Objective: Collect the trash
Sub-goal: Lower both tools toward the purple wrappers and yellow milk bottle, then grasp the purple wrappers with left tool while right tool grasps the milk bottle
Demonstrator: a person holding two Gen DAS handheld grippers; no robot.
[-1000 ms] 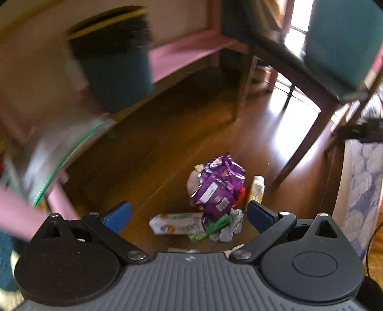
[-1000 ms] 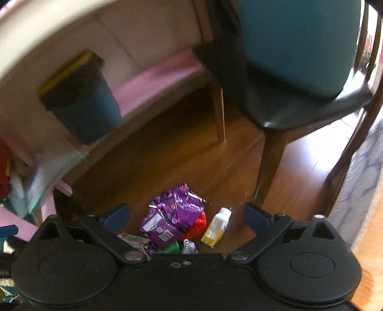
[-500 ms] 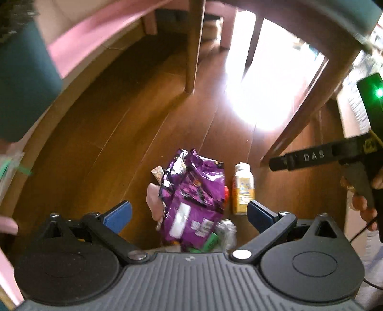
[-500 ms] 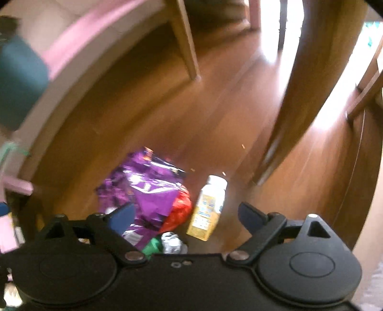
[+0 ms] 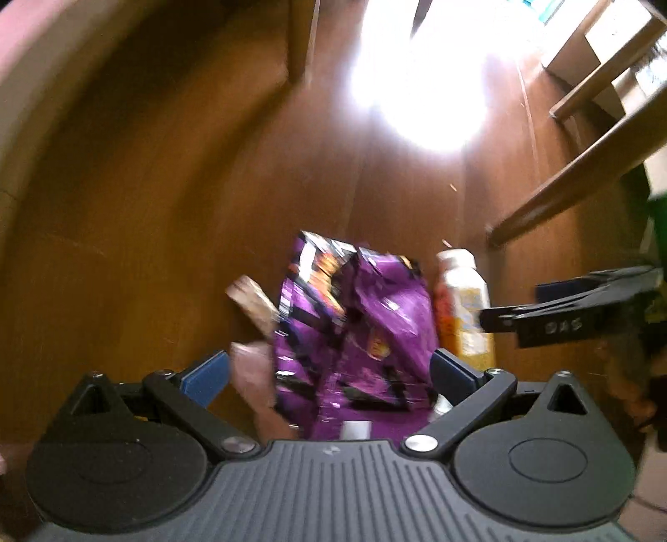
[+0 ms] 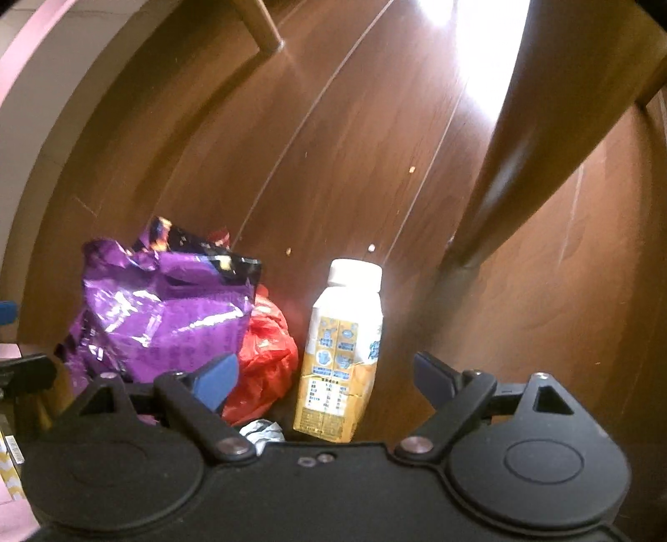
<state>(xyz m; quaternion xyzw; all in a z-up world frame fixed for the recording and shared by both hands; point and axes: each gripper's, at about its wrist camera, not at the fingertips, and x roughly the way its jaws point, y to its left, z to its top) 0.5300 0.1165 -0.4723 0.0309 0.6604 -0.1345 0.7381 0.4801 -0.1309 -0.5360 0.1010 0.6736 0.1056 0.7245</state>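
Observation:
A pile of trash lies on the wooden floor. A crumpled purple snack bag (image 5: pixel 354 329) sits between the open fingers of my left gripper (image 5: pixel 329 371); it also shows in the right wrist view (image 6: pixel 162 308). A yellow and white drink bottle (image 6: pixel 342 354) lies between the open fingers of my right gripper (image 6: pixel 325 379), beside a red plastic wrapper (image 6: pixel 262 358). The bottle (image 5: pixel 462 312) also shows right of the purple bag in the left wrist view. A pink wrapper (image 5: pixel 254 375) and a tan packet (image 5: pixel 254 304) lie left of the bag. My right gripper (image 5: pixel 571 308) shows at the right edge.
A chair leg (image 6: pixel 521 137) stands just right of the bottle, and another leg (image 6: pixel 258 29) stands farther back. A chair rail (image 5: pixel 575 187) crosses at the right. A pale skirting and pink bench edge (image 6: pixel 37 83) curve along the left. Crumpled foil (image 6: pixel 260 431) lies near my right gripper.
Both grippers have come down and closer to the pile. The purple bag now fills the gap of my left gripper and the bottle lies between my right fingers. The bin has left view.

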